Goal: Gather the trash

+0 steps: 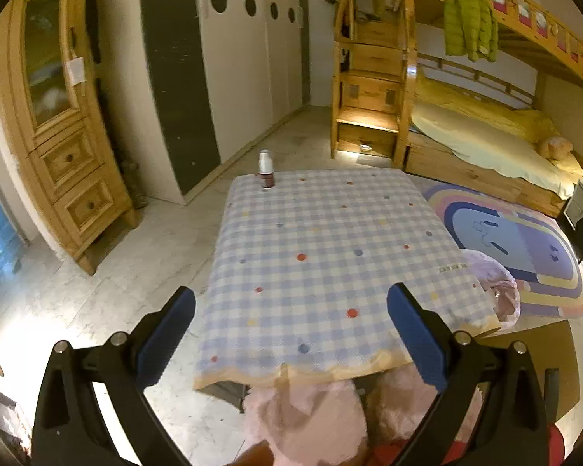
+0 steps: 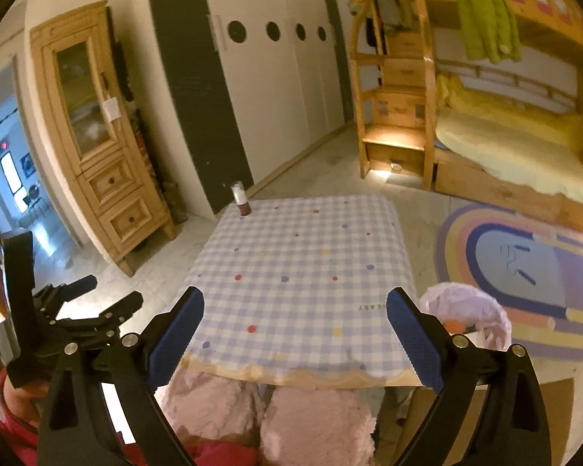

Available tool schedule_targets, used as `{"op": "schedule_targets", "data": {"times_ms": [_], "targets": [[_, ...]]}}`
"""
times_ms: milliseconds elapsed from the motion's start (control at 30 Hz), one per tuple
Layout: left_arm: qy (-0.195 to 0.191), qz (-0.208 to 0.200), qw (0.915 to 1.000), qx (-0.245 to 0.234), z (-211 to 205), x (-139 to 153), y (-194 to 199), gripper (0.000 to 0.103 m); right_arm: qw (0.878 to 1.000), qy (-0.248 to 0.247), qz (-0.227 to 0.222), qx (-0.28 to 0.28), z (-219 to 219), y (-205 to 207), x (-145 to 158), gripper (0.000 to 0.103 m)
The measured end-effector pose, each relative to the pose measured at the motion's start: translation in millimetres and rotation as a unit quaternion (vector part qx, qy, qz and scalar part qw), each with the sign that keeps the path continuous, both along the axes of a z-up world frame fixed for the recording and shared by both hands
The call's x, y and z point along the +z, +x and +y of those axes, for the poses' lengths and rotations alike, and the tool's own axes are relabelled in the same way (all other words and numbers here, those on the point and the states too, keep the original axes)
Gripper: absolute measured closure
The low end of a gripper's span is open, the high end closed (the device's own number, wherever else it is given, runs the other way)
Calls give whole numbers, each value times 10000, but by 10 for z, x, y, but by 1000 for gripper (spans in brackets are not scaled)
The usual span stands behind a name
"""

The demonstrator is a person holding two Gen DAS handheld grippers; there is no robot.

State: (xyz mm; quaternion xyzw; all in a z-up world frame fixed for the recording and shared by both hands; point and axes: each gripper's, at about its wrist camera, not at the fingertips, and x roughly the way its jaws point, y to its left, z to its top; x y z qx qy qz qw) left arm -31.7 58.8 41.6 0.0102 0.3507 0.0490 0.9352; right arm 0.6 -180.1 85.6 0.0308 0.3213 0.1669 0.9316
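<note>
A small brown bottle with a white cap (image 1: 266, 171) stands upright at the far left corner of the checked tablecloth (image 1: 330, 252); it also shows in the right wrist view (image 2: 241, 202). A bin lined with a pale pink bag (image 2: 474, 314) stands at the table's right front corner, with something orange inside; its rim shows in the left wrist view (image 1: 497, 291). My left gripper (image 1: 291, 334) is open and empty above the near table edge. My right gripper (image 2: 293, 334) is open and empty above the near edge too. The left gripper's body (image 2: 77, 318) shows at the left of the right wrist view.
A wooden cabinet (image 1: 58, 128) stands left, a white wardrobe (image 1: 248, 58) behind, a bunk bed with stairs (image 1: 486, 116) right. A rainbow rug (image 1: 524, 248) lies right of the table. The person's knees in pink fleece (image 2: 272, 419) sit below the near edge.
</note>
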Motion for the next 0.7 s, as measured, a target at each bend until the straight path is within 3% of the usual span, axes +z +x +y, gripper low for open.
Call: {"op": "schedule_targets", "data": {"times_ms": [267,700], "targets": [[58,0,9998,202,160,85,-272,7,9988,-440,-102,170,170,-158,2,9],[67,-45,9999,121,105,118,-293,7,9990,-426,-64,139,155,-174,-31,9]]}}
